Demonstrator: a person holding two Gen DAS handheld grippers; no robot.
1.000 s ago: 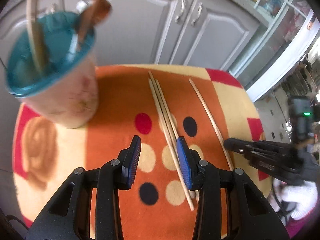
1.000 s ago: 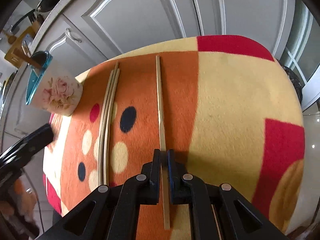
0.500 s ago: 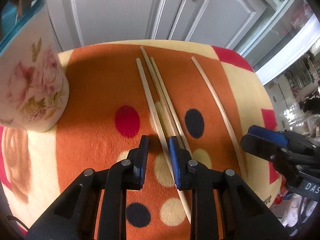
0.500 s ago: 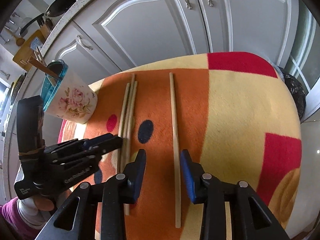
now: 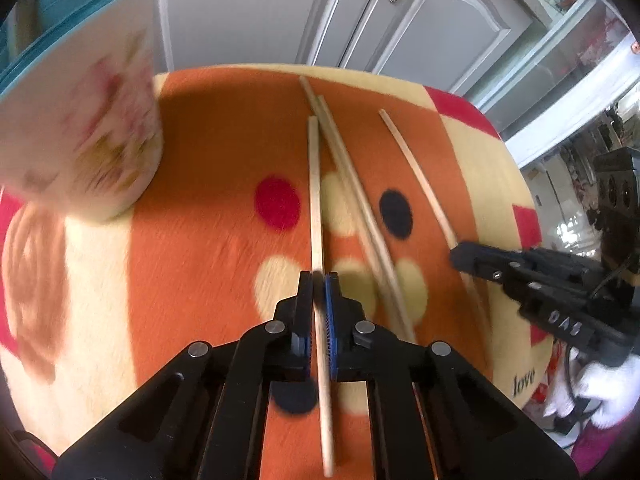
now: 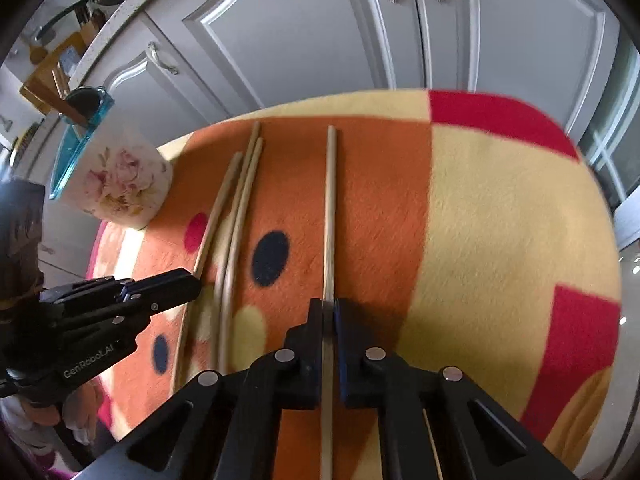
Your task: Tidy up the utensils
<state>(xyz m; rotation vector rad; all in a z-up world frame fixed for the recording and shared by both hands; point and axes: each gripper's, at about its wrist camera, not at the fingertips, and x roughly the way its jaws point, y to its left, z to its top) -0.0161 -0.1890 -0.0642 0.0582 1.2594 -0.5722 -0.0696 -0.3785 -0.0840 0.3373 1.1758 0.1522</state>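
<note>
Nearest in the left wrist view, the left gripper (image 5: 319, 280) has its jaws drawn together on a single pale wooden chopstick (image 5: 315, 184). The stick passes between the blue pads and runs away from the camera over the orange blanket (image 5: 208, 264). In the right wrist view the right gripper (image 6: 329, 305) is likewise clamped, its jaws pressed on a separate chopstick (image 6: 330, 200) that lies apart, to the right of the others.

Between the two held sticks a pair of chopsticks (image 5: 352, 184) lies loose on the blanket, close together and slightly angled; whether they touch each other is hard to tell. The blanket is orange in the middle with red, black and cream dots, and cream and red blocks toward its right side.

Farther off on the left stands a cream cup (image 6: 120, 184) with a pink flower print and a teal rim; something brown leans out of its top. It rests on the blanket's far left part, well apart from both grippers.

Behind everything are grey cabinet doors (image 6: 320, 32) with metal handles.
</note>
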